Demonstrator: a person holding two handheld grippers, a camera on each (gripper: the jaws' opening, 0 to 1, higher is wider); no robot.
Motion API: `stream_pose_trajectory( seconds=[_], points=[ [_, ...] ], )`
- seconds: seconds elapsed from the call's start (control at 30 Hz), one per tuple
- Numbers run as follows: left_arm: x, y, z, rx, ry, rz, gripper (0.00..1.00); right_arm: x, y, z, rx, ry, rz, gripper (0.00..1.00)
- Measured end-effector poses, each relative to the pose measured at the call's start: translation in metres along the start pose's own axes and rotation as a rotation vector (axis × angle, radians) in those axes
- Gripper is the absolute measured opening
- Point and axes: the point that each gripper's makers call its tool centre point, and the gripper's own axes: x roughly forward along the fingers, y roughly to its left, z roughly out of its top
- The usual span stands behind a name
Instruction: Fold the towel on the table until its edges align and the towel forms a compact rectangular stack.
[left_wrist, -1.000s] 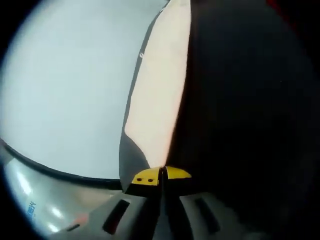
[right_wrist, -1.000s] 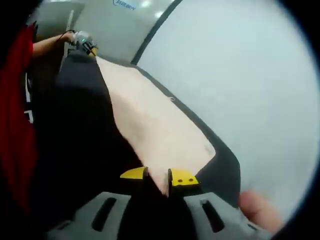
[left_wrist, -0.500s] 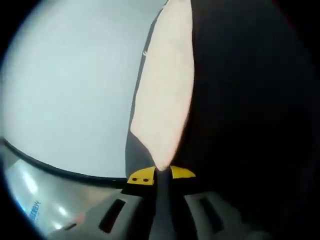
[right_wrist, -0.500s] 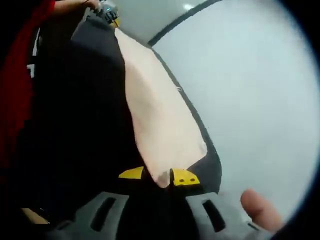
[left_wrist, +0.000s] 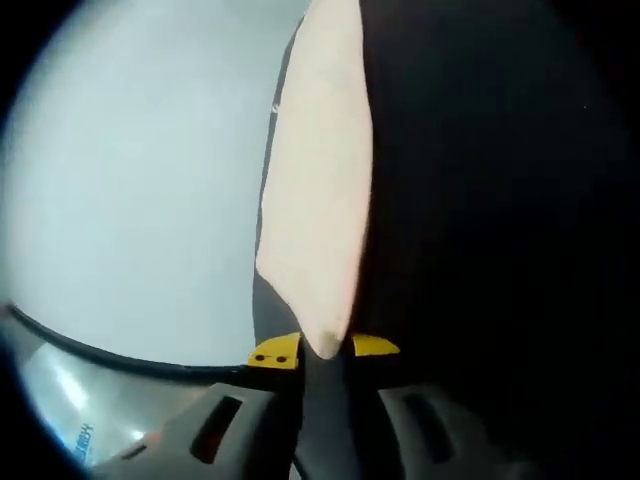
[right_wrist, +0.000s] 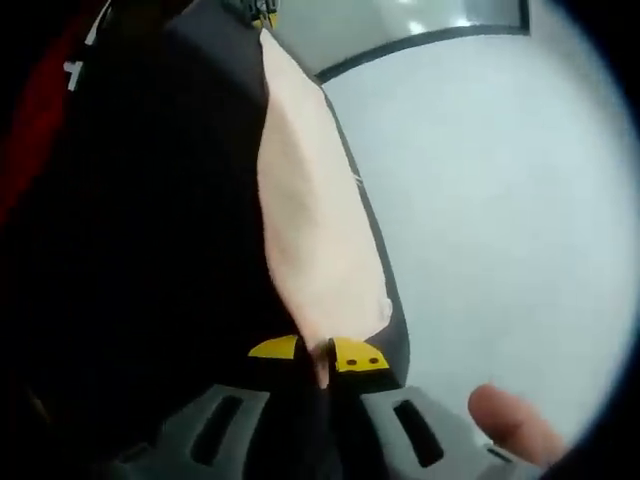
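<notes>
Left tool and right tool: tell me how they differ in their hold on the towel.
1. The left tool has a visible gap between its yellow tips, filled by towel; the right tool has its tips nearly together on a thin edge.
2. A fingertip shows beside the right tool; none beside the left.

Shared: each pinches a corner of the towel, lifted above the white table.

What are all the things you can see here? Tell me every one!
towel: one, pale peach, held up off the table, a corner in each hand-held gripper.
table: one, white with a dark edge, beside the towel.
dark cloth: one, black, right behind the towel.
left hand-held gripper: grey with yellow tips, shut on a towel corner.
right hand-held gripper: grey with yellow tips, shut on a towel corner.
fingertip: one, beside the right hand-held gripper.
</notes>
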Motion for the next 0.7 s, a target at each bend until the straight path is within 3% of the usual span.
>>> stream_pose_trajectory(
  seconds=[0.07,0.1,0.23,0.33,0.4,0.5,0.53,0.6,0.7],
  points=[
    [0.001,0.003,0.006,0.042,-0.008,0.012,0.11,0.001,-0.002,0.0,0.006,-0.001,-0.011,0.05],
    [0.0,0.004,0.008,0.049,-0.011,0.012,0.01,0.001,-0.003,0.001,-0.001,0.001,-0.015,0.02],
    [0.003,0.004,0.011,0.13,0.008,-0.021,0.01,-0.001,-0.013,0.004,-0.028,0.013,-0.035,0.0],
    [0.0,0.016,0.009,0.147,0.019,-0.011,0.01,-0.004,-0.026,0.006,0.036,0.006,-0.041,0.0],
    [-0.002,0.035,0.01,0.104,0.004,0.001,0.01,-0.003,-0.037,0.009,0.116,-0.01,-0.032,0.0],
    [-0.003,0.066,0.016,0.082,0.002,-0.01,0.01,0.001,-0.042,0.015,0.386,-0.03,0.095,0.0],
    [0.001,0.074,0.015,0.051,0.0,-0.032,0.01,0.005,-0.054,0.017,0.376,-0.05,0.095,0.0],
    [0.012,0.101,0.015,0.039,-0.002,-0.034,0.01,0.018,-0.077,0.014,0.349,-0.025,0.1,0.0],
    [0.039,0.135,0.017,0.024,0.007,-0.045,0.01,0.045,-0.12,0.011,0.336,0.004,0.025,0.0]
  ],
)
